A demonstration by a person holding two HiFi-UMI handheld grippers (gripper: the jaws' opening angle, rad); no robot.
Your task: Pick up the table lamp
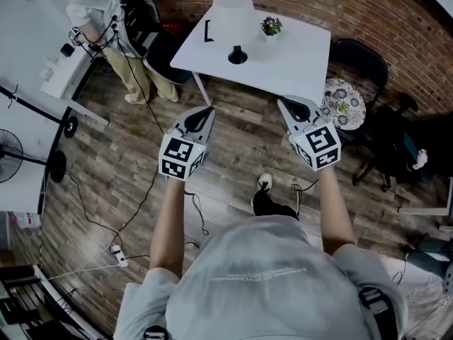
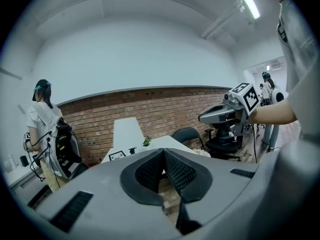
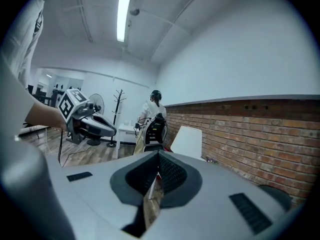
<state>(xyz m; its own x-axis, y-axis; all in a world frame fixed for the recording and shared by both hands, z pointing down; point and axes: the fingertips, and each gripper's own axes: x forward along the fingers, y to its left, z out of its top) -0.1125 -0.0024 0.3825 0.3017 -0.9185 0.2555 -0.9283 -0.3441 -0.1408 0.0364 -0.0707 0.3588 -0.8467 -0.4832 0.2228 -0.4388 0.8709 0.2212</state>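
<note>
table lamp stands upright at the far side of the white worktop, long axis vertical, shade on top, black base down. left tool and right tool are both clenched on nothing, on the near side, well apart from the lamp.

The table lamp has a white shade over a black base and stands on a white table. The wall is red-brown brick, and the floor is grey-brown planks. The left gripper and right gripper are grey with black pads (the 2 cubes carry black-and-white square markers). A chair cushion shows a floral print.
</note>
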